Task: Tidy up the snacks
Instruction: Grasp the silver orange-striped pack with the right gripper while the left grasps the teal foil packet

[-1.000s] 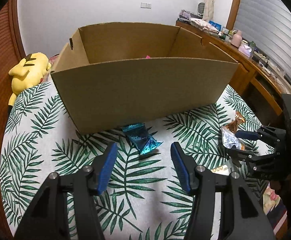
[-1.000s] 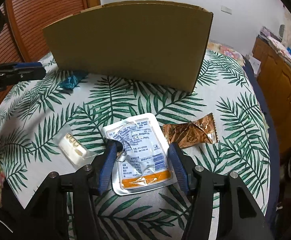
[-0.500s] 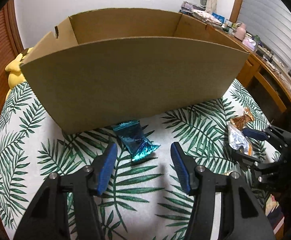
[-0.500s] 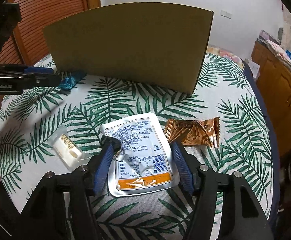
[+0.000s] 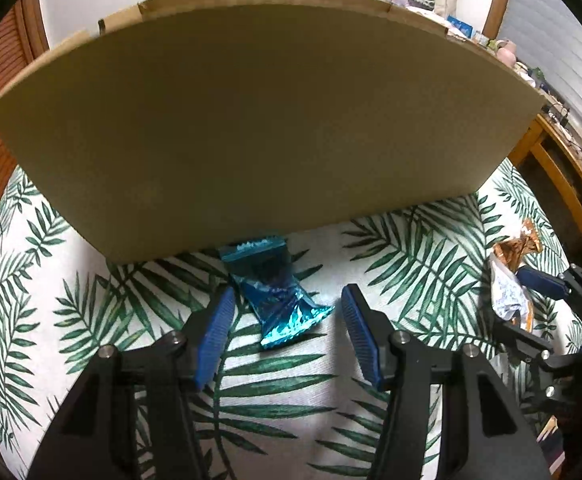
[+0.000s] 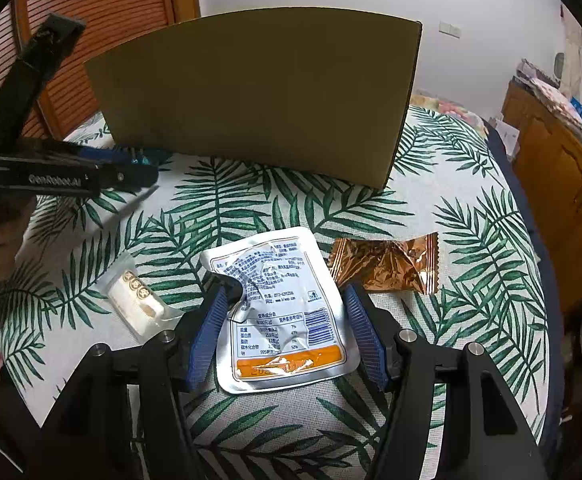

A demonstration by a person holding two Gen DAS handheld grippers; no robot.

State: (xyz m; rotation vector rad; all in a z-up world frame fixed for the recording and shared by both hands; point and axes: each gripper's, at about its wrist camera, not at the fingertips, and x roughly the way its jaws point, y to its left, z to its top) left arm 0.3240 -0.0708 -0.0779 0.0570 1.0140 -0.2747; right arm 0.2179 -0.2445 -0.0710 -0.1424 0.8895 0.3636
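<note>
A blue foil snack packet (image 5: 275, 292) lies on the leaf-print tablecloth against the near wall of a cardboard box (image 5: 259, 120). My left gripper (image 5: 287, 320) is open, its blue pads on either side of the packet's near end, not touching. In the right wrist view a silver snack pouch (image 6: 279, 304) lies flat. My right gripper (image 6: 287, 328) is open with its pads on either side of the pouch. A copper foil packet (image 6: 387, 266) lies right of the pouch. A clear-wrapped white snack (image 6: 135, 300) lies to its left.
The cardboard box (image 6: 259, 96) stands behind the snacks. The left gripper (image 6: 127, 172) shows at the left of the right wrist view, and the right gripper (image 5: 531, 308) at the right of the left one. A wooden dresser (image 6: 563, 176) stands right of the table.
My left gripper has moved forward and down toward the box, so the blue packet now lies between its pads. My right gripper has lowered slightly around the silver pouch.
</note>
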